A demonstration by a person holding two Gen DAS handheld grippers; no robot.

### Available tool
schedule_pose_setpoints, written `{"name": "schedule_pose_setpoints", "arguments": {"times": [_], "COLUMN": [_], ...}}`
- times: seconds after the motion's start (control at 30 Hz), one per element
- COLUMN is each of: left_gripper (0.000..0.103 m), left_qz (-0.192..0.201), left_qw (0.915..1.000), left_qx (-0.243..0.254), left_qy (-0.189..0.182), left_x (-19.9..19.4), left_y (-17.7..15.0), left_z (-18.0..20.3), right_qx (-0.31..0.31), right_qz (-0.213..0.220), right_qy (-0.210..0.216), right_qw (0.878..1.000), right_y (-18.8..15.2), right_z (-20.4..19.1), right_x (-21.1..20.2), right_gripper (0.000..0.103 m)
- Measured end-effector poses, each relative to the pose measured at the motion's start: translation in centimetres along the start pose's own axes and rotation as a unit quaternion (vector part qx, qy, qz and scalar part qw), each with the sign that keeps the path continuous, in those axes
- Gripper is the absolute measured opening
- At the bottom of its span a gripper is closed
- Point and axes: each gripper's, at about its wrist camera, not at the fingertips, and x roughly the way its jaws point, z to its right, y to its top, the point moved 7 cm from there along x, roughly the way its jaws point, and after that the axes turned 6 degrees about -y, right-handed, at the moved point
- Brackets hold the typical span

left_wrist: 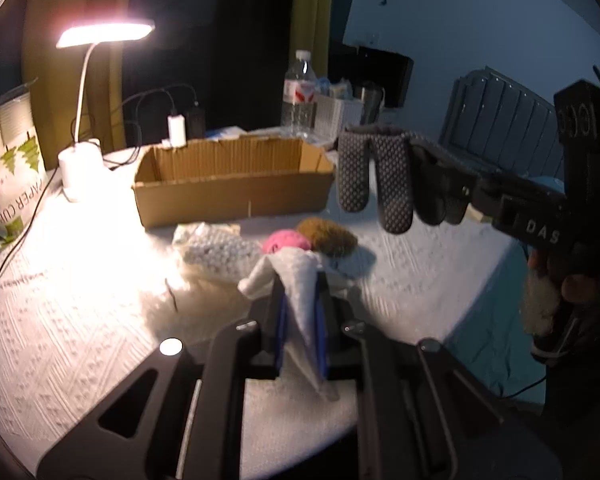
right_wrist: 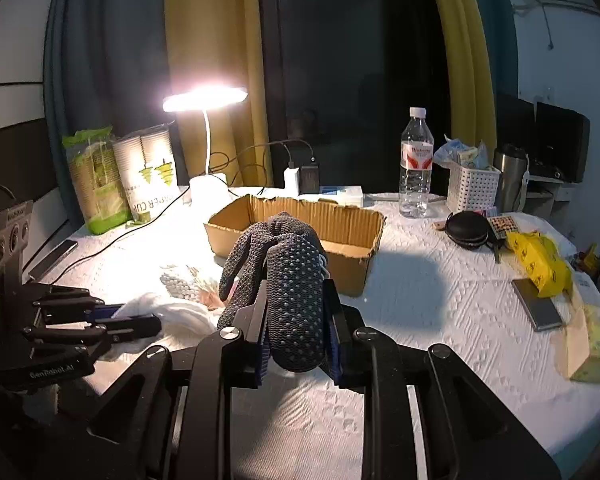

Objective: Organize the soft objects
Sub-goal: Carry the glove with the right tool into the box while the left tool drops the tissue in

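Pinching a white cloth (left_wrist: 304,292) between its closed pads, the left gripper (left_wrist: 300,320) holds it off the table (left_wrist: 80,340). Just beyond its tips lie a bubble-wrap bag (left_wrist: 216,252), a pink ball (left_wrist: 286,241) and a brown ball (left_wrist: 328,234), touching one another. Farther ahead stands the box (left_wrist: 232,184) (cardboard, open-topped). To its right, the right gripper (right_wrist: 298,320) is clamped on a dark dotted glove (right_wrist: 292,280), whose fingers (left_wrist: 374,184) dangle beside the box.
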Motion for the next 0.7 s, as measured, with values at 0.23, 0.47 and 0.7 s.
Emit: {"name": "schedule_pose_setpoints", "arguments": {"times": [0.23,0.47,0.7], "left_gripper": [0.012,0.012,0.012], "left_qz": [0.034,0.057,0.078], "left_qw": [0.9994,0.9983,0.9968], "left_qx": [0.008,0.013,0.017], "left_qy": [-0.002,0.001,0.001], "left_x": [-1.4,-1.9,-2.2], "left_y": [3.5,6.4,9.2], "left_z": [-0.5,-1.7,-2.9], "right_qx": [0.001,0.002,0.004], "right_qz": [0.004,0.009,0.007], "right_qy": [-0.002,-0.003,-0.005], "right_qw": [1.0,1.0,1.0], "right_y": [2.2,4.5,5.9], "right_z": [0.5,1.0,1.5], "right_x": [0.7,1.8,3.5], "right_gripper": [0.024,0.024,0.024]}}
